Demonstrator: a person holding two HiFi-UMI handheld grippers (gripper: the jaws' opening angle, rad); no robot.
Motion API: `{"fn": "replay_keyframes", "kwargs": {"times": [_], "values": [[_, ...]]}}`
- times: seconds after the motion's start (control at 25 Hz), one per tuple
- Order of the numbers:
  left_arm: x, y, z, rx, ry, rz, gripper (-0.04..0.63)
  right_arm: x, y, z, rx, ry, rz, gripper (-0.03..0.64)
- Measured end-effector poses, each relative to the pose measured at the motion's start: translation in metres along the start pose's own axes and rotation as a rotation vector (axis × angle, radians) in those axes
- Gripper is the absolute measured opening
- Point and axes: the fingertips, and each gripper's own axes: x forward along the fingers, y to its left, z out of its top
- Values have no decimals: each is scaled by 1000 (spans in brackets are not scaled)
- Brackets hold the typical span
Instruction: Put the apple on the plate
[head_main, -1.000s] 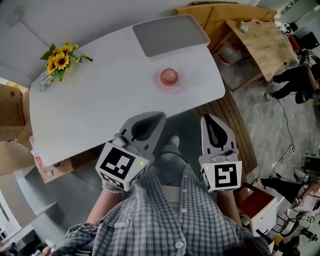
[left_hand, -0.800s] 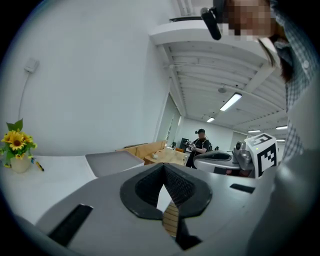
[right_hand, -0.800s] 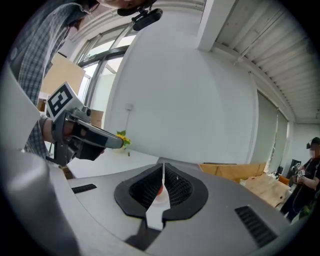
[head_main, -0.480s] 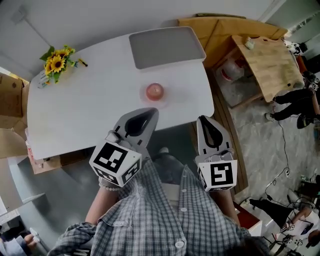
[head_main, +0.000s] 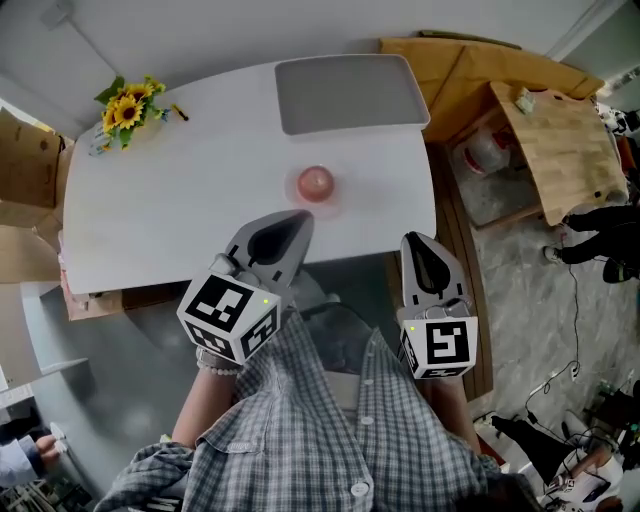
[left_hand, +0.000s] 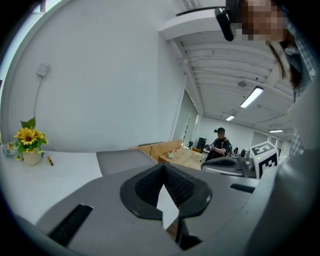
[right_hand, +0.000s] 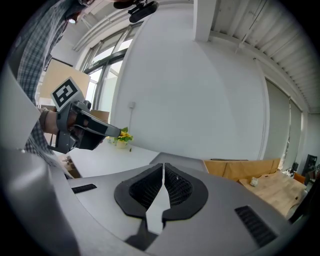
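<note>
At the far left of the head view a cardboard box (head_main: 25, 160) stands beside the white table (head_main: 180, 210). A small bunch of sunflowers (head_main: 125, 110) sits on the table's far left corner. Nearer the person, the left gripper (head_main: 298, 216) reaches over the table's near edge and points toward the apple. Its own view shows the jaws pressed together at the tips, closed and empty. The apple (head_main: 316, 183) rests on the bare tabletop just beyond that gripper's tip, not touching it. It lies between the gripper and the plate. The plate (head_main: 345, 93), flat, grey and rectangular, lies at the table's far edge, well apart from the apple.

To the right, the right gripper (head_main: 413, 240) is held with its tip at the table's near right corner, further from the apple than the left one. Its own view shows the jaws meeting tip to tip, gripping nothing. Beyond the table's right side stands a wooden bench (head_main: 545, 120). At the far right edge a person in dark clothes (head_main: 600, 225) is partly in view.
</note>
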Motion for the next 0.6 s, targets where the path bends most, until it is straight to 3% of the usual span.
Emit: {"fn": "replay_keyframes", "kwargs": {"times": [0.36, 0.6], "values": [[12, 35, -17, -66, 64, 52, 9, 35, -1, -13, 27, 66, 50, 28], [24, 65, -27, -176, 78, 53, 11, 63, 5, -30, 37, 135, 93, 28]]}}
